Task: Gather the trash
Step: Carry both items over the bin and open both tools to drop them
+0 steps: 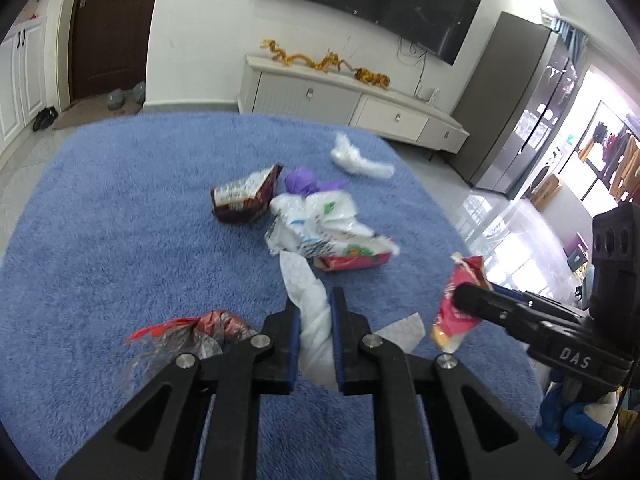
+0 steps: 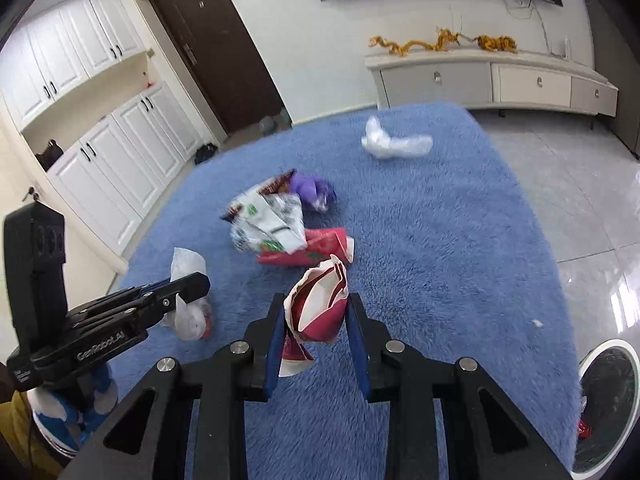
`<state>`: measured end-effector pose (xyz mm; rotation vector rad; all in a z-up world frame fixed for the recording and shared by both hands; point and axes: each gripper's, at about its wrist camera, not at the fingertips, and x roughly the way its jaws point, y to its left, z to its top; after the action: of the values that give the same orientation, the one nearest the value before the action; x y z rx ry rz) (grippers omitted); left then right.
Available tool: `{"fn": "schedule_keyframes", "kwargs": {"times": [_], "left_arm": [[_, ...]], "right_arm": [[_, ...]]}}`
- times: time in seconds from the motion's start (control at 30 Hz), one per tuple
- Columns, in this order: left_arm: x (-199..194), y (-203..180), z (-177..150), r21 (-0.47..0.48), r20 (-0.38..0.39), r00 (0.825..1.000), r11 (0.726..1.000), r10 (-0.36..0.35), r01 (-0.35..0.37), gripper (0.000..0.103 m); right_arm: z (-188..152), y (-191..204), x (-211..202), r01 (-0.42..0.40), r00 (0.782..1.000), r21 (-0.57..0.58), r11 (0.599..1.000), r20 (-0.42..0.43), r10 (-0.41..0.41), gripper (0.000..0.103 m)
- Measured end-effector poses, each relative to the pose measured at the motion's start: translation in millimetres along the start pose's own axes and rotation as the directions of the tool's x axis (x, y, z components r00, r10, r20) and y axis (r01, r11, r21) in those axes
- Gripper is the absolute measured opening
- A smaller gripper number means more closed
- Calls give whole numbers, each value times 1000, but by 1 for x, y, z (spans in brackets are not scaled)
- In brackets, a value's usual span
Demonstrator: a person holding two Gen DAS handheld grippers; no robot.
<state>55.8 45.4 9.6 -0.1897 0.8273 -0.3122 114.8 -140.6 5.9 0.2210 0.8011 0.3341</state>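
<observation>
My right gripper [image 2: 316,320] pinches a red snack wrapper [image 2: 320,308]; the trash bin [image 2: 608,408] lies near, to its right. My left gripper [image 1: 314,320] clamps a white tissue [image 1: 308,304]. Remaining wrappers [image 2: 280,228] lie beyond on the blue rug [image 2: 440,240].

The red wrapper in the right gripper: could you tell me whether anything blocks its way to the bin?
Nothing visible does: only bare blue rug lies between the red wrapper in the right gripper and the white-rimmed bin.
</observation>
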Motion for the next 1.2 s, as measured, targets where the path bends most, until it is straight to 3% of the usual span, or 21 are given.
{"fn": "schedule_keyframes", "kwargs": {"times": [0.4, 0.7, 0.83, 0.97, 1.2], "left_arm": [[-37, -81, 21, 122, 88, 995, 992, -51, 40, 12], [-13, -183, 26, 261, 29, 990, 957, -141, 128, 12], [9, -244, 24, 345, -20, 980, 918, -200, 194, 12], [45, -317, 16, 428, -93, 963, 863, -252, 267, 12], [123, -412, -12, 474, -234, 931, 803, -281, 362, 13]], "right_arm": [[-4, -26, -115, 56, 976, 38, 998, 209, -62, 28], [-35, -100, -181, 159, 934, 165, 973, 296, -202, 28], [-57, -148, -197, 236, 911, 250, 939, 279, -304, 28], [-83, -198, -204, 289, 900, 342, 894, 221, -376, 28], [-126, -290, -192, 357, 886, 504, 786, 85, -457, 28]]}}
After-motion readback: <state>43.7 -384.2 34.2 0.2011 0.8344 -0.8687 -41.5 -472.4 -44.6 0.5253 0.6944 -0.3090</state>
